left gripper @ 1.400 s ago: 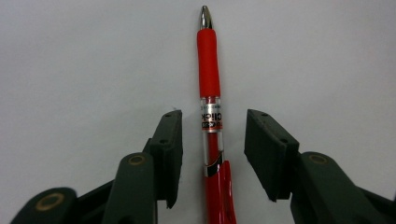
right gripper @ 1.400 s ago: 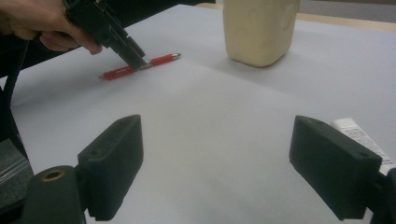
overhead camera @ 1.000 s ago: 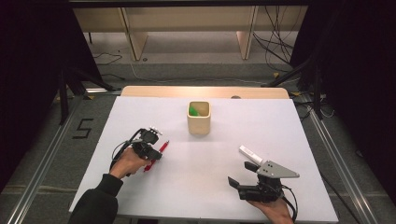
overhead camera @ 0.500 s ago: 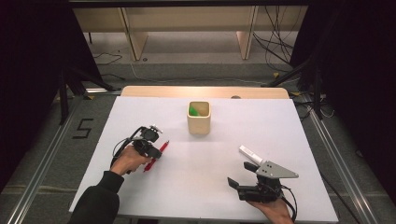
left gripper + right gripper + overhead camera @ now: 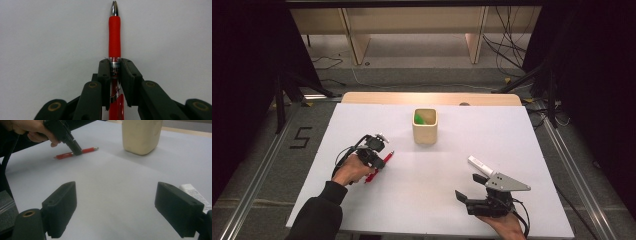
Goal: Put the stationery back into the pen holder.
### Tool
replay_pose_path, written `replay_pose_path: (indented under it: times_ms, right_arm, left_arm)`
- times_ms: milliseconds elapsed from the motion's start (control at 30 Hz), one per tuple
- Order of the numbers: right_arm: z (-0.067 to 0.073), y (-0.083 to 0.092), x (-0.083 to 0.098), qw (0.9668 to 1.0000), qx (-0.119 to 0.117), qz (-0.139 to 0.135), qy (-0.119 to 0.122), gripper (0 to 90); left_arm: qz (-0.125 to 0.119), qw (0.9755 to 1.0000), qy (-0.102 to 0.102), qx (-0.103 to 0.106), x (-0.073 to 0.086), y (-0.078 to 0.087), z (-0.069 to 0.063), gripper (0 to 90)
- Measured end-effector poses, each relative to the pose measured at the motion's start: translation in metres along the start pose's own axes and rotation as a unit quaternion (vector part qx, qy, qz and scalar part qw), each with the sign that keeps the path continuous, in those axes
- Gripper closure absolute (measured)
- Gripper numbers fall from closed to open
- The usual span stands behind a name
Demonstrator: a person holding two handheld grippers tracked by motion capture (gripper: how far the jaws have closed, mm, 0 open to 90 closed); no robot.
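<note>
- Lying flat on the white table, at about eight o'clock from the cream cup, is the red pen
- left gripper: jaws have just been closing and now pinch the pen's barrel on both sides
- right gripper: jaws wide, nothing between them, a white tube just beside it at one o'clock

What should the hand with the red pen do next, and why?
Probably lift it a little. The left gripper has just been closing, and its pads now sit against both sides of the red pen, which lies flat on the white table. A small lift would show whether the grip holds, before carrying it toward the cup.
</note>
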State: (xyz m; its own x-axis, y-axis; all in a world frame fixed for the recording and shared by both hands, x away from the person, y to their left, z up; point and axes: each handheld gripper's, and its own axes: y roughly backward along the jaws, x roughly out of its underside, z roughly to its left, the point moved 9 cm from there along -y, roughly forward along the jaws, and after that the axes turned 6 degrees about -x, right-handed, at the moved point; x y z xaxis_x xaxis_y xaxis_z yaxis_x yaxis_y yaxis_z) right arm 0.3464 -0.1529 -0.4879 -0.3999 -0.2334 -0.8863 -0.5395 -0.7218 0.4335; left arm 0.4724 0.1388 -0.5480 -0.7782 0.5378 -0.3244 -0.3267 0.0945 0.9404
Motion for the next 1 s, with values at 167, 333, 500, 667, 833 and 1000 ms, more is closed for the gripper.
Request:
replay_pose_path:
  times_ms: [167, 333, 500, 667, 833, 1000]
  right_arm:
    - [0.000, 0.000, 0.000, 1.0000, 0.000, 0.001, 0.000, 18.5]
    - [0.001, 0.000, 0.000, 1.0000, -0.002, 0.001, 0.001, 18.5]
    - [0.000, 0.000, 0.000, 1.0000, -0.001, 0.000, 0.001, 18.5]
    - [0.000, 0.000, 0.000, 1.0000, -0.001, -0.001, 0.000, 18.5]
    - [0.000, 0.000, 0.000, 1.0000, -0.001, -0.002, 0.001, 18.5]
    - [0.001, 0.000, 0.000, 1.0000, -0.002, 0.000, -0.001, 18.5]
  left_arm:
    - [0.006, 1.0000, -0.005, -0.005, 0.000, 0.000, 0.000, 78.5]
    - [0.007, 0.9999, -0.011, -0.010, -0.001, 0.000, -0.001, 78.9]
    - [-0.001, 0.9997, -0.020, -0.015, -0.002, 0.002, 0.000, 79.1]
    - [-0.038, 0.9992, -0.008, -0.002, -0.008, 0.016, 0.004, 79.2]
    - [-0.085, 0.9961, 0.016, 0.014, -0.014, 0.030, 0.012, 79.1]
    - [-0.118, 0.9924, 0.029, 0.016, -0.017, 0.039, 0.015, 79.0]
